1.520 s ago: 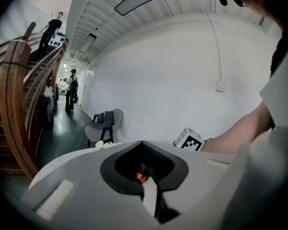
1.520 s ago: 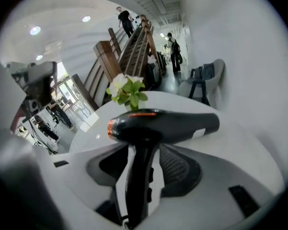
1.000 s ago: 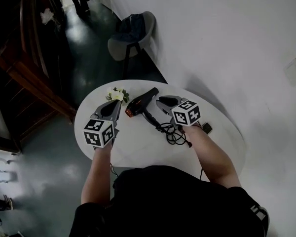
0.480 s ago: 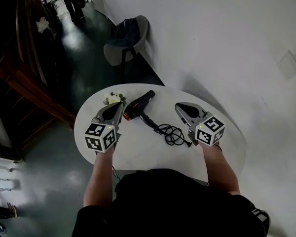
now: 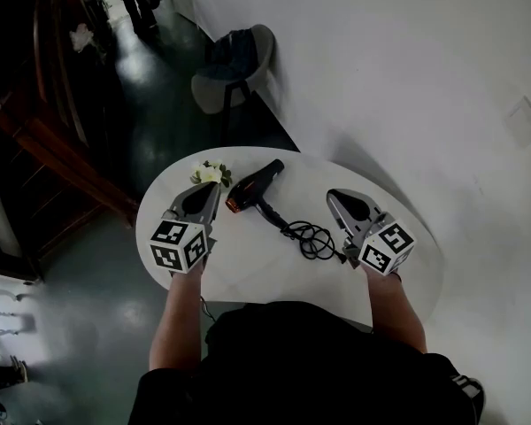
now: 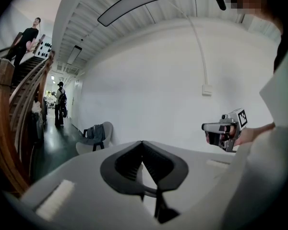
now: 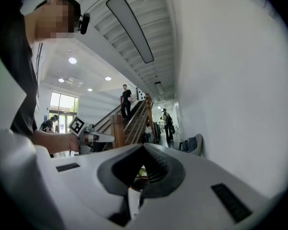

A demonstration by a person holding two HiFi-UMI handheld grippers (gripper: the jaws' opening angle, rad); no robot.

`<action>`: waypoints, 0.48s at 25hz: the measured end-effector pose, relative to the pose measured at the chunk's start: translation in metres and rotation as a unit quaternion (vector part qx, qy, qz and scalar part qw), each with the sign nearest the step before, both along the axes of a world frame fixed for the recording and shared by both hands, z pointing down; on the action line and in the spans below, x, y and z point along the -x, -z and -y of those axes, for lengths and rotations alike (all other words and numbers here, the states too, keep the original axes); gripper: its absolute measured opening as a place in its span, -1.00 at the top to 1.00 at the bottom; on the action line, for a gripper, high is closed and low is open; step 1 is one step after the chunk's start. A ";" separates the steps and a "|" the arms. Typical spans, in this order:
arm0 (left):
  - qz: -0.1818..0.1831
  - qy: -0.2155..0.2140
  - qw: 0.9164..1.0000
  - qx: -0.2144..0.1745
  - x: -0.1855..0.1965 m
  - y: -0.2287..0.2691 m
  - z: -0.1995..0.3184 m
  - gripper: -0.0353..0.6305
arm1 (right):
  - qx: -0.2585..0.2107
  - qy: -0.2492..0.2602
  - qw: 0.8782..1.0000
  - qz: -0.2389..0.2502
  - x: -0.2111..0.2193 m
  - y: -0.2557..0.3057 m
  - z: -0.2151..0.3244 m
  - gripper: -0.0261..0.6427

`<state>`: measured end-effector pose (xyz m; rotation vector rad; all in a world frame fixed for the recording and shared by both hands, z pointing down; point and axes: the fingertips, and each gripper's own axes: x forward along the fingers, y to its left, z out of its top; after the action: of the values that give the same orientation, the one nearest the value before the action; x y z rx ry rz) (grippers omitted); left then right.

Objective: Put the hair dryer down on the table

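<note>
The black hair dryer (image 5: 253, 187) lies on its side on the white round table (image 5: 248, 268), its orange-lit nozzle end toward the left. Its coiled black cord (image 5: 312, 238) trails to the right of the handle. My right gripper (image 5: 334, 196) hovers right of the cord, apart from the dryer, shut with nothing between its jaws; its tips (image 7: 144, 146) meet in its own view. My left gripper (image 5: 212, 188) sits just left of the dryer's nozzle, also shut and empty (image 6: 143, 143). Each gripper shows in the other's view: the right gripper (image 6: 224, 129), the left gripper (image 7: 90, 137).
A small bunch of white flowers (image 5: 210, 173) lies at the table's far left edge, beside the left gripper's tip. A grey chair (image 5: 236, 64) with dark clothing stands beyond the table by the white wall. A wooden staircase (image 5: 44, 122) and dark floor lie to the left.
My right gripper has drawn back to the right, away from the hair dryer's handle, and its jaws have shut. The dryer stays lying on the table. The left gripper has barely moved.
</note>
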<state>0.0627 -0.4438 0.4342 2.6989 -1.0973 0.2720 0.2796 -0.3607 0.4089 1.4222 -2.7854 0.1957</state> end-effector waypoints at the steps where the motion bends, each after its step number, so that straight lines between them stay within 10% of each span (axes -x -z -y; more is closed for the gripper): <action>1: 0.000 0.001 1.000 0.000 0.002 0.000 0.000 0.87 | 0.001 0.001 1.000 0.002 0.002 -0.001 0.001 0.89; 12: 0.002 0.013 1.000 0.003 0.014 -0.003 0.003 0.87 | 0.010 0.010 1.000 0.003 0.012 -0.008 0.010 0.89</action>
<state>0.0489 -0.4472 0.4373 2.6772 -1.1303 0.2761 0.2673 -0.3705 0.4165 1.3901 -2.7936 0.2257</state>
